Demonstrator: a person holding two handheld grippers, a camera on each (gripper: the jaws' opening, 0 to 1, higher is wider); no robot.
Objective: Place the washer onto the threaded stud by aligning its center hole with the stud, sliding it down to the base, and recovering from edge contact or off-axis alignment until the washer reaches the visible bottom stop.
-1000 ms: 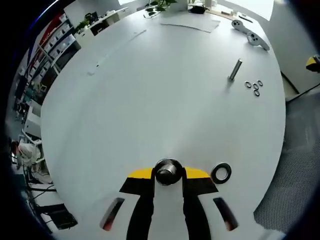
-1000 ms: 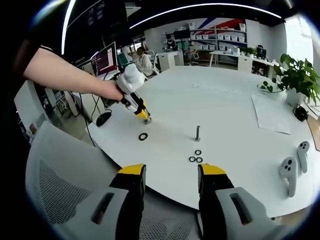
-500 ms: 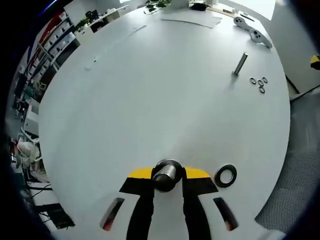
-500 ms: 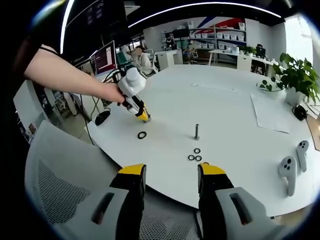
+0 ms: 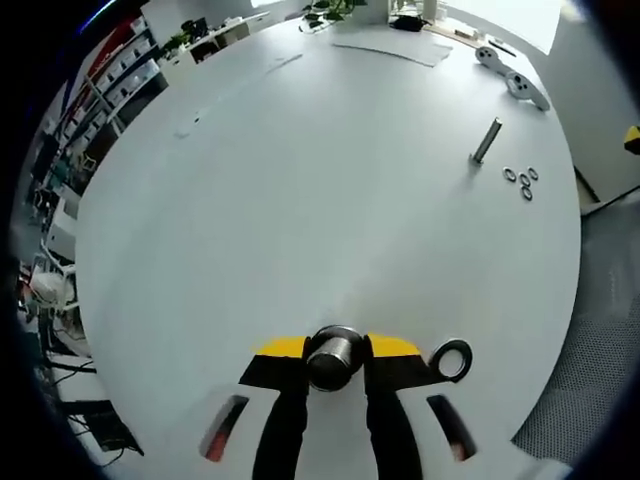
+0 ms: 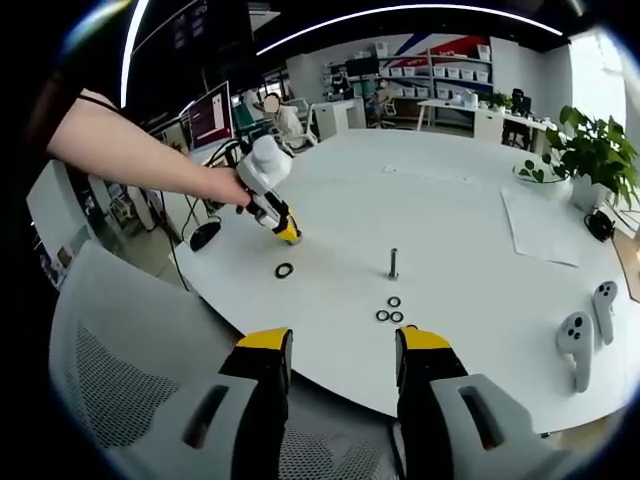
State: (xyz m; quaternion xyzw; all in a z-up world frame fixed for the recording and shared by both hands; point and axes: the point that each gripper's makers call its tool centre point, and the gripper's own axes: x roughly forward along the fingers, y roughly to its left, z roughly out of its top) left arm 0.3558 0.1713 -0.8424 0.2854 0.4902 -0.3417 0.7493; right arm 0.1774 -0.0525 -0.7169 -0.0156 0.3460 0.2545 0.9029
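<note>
Seemingly, a grey metal cylindrical piece (image 5: 334, 358) is clamped between the left gripper (image 5: 336, 350) fingers; the dark ring-shaped washer (image 5: 452, 360) lies just beside them, ungrasped. The right gripper (image 6: 335, 350) is held open and empty; picking up that washer is needed next.

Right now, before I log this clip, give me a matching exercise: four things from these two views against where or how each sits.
Things:
1. stud
2. large black washer
3. three small washers
4. right gripper

Places or states:
A. lying flat alone near the left gripper
B. open, holding nothing, over the table edge
C. standing upright mid-table
D. clustered flat just in front of the stud

Pairs: 1-C, 2-A, 3-D, 4-B
</note>
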